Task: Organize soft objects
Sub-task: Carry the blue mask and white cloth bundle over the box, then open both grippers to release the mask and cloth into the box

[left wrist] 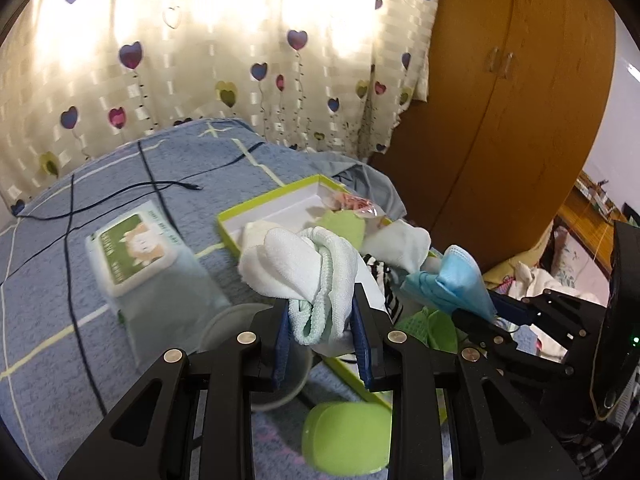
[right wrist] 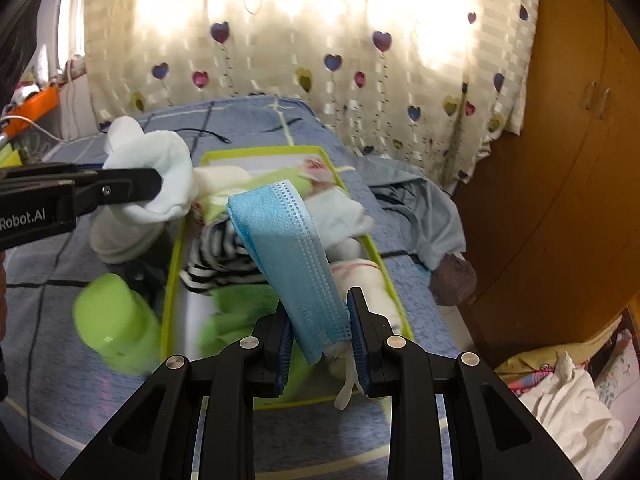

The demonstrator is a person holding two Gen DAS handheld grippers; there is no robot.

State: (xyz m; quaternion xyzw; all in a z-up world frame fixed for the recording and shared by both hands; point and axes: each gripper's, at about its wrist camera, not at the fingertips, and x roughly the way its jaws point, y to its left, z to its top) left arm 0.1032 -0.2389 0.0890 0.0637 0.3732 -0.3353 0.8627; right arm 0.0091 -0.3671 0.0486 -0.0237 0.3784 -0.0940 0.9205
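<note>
Our left gripper (left wrist: 322,332) clamps a bunched white cloth (left wrist: 304,268); our right gripper (right wrist: 320,340) clamps a folded blue mask (right wrist: 288,248). Both hang above the crowded green-rimmed tray (right wrist: 172,264), bedspread (left wrist: 60,280) open leftward.

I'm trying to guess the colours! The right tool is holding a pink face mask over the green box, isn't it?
Not quite: the face mask is blue, not pink, as the right wrist view shows. The right tool does hold it over the green box.
</note>
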